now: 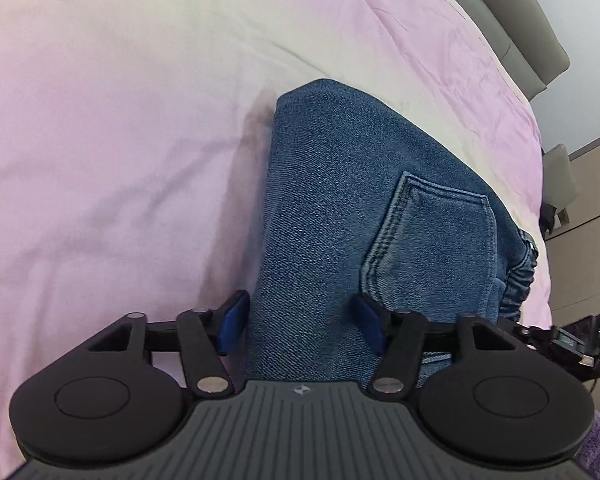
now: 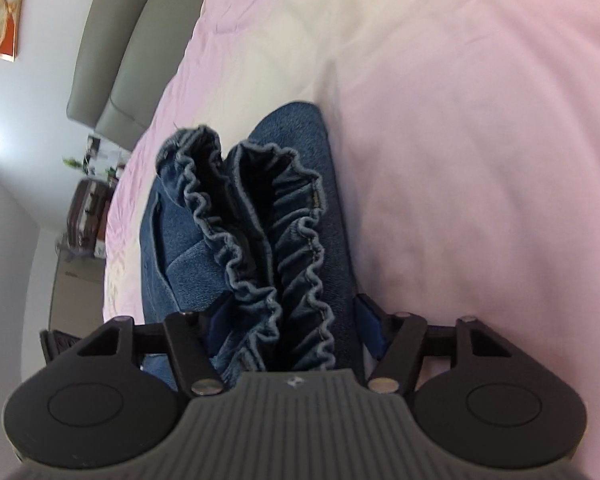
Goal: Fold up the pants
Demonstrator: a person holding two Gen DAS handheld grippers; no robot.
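Your biggest risk here is the stack coming undone: the pants (image 1: 340, 184) are already folded into a thick denim bundle, and if you draw either tool back carelessly a blue pad could drag the top layer and spring the fold open. The left hand-held gripper (image 1: 300, 326) has its fingers spread wide, one blue pad off the bundle's edge over the sheet and the other over the denim near the back pocket (image 1: 432, 240), so it is released and holding nothing. The right hand-held gripper (image 2: 290, 328) straddles the gathered elastic waistband (image 2: 260, 240), its pads apart on either side of the ruffles; it looks released too (whether the pads touch the cloth, you cannot tell from this view). The bundle is blue denim, compact, its doubled waistband gaping slightly, and it lies on the pink-and-cream bed (image 1: 120, 120), toward the side edge and well short of the grey headboard (image 1: 532, 36).
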